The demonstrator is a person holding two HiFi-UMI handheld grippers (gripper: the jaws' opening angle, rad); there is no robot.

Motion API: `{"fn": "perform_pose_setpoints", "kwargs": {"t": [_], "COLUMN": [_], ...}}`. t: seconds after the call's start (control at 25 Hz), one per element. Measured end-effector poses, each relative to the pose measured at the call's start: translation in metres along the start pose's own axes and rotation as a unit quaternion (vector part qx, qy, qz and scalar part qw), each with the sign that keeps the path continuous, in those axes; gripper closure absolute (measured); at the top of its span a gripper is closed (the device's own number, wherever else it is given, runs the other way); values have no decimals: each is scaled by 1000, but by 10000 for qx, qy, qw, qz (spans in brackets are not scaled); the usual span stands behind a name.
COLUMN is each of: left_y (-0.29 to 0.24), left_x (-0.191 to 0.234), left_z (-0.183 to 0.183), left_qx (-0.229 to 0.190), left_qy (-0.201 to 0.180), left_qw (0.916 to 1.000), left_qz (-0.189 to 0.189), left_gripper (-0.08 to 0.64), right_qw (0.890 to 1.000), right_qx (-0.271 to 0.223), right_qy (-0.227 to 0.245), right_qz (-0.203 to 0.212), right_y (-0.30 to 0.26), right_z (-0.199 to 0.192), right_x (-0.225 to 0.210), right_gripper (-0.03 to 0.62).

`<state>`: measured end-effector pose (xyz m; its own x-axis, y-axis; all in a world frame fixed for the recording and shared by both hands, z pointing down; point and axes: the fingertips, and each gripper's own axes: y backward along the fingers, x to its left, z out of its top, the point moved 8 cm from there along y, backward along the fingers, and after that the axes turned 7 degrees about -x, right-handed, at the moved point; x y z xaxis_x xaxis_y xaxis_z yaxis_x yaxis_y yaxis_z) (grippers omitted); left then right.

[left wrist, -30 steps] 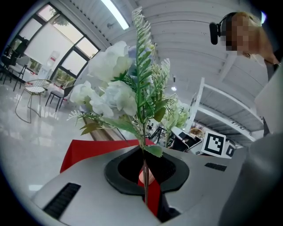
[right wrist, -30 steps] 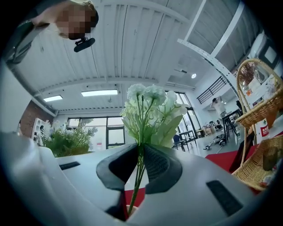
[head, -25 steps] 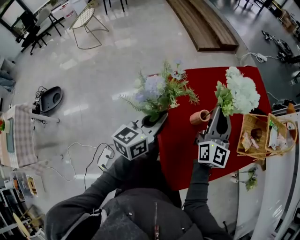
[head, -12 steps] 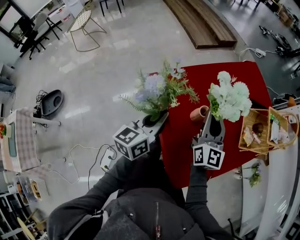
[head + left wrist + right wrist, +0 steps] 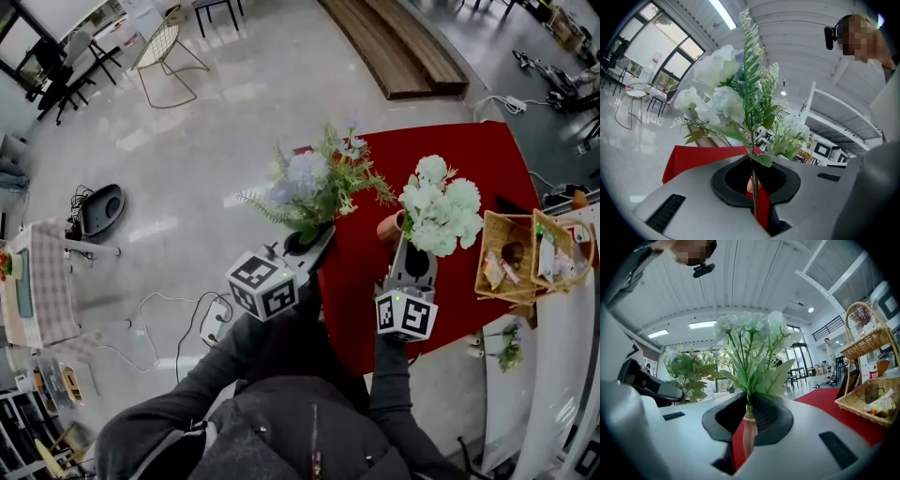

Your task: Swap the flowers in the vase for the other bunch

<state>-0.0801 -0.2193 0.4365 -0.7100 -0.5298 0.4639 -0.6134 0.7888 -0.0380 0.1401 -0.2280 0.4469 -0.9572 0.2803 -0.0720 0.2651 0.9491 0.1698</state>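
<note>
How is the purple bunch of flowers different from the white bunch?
The purple bunch has pale purple blooms and ferny sprigs; the white bunch has puffy white blooms. The purple bunch spreads wide and spiky; the white bunch is a tight ball. The purple bunch is at the red table's edge, away from the vase; the white bunch is right at the vase. Both are pinched by their stems: left gripper, right gripper.

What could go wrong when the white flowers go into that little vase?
1. The vase is small and the white bunch wide, so the right gripper, shut on the stems, might knock it over.
2. The left gripper holds the blue bunch near the edge of the red table; a slip could drop it on the floor.
</note>
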Motion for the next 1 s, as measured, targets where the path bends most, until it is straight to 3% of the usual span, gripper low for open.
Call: {"fn": "perform_pose_setpoints", "kwargs": {"t": [0.52,1.0], "left_y": [2,4], "left_x": [-2,-7], "left_z": [3,1], "left_qx": [-24,-57], "left_qy": [-25,-14], "left_qw": [10000,10000], "left_qz": [23,41], "left_gripper": [531,532], "right_qw": [9994,9995], "right_qx": [164,261], "right_qy": [297,169], "right_qz": [-36,-64], "right_y": [2,12], "right_z": [-8,-12], "right_x": [5,5], "right_gripper": [551,546]}}
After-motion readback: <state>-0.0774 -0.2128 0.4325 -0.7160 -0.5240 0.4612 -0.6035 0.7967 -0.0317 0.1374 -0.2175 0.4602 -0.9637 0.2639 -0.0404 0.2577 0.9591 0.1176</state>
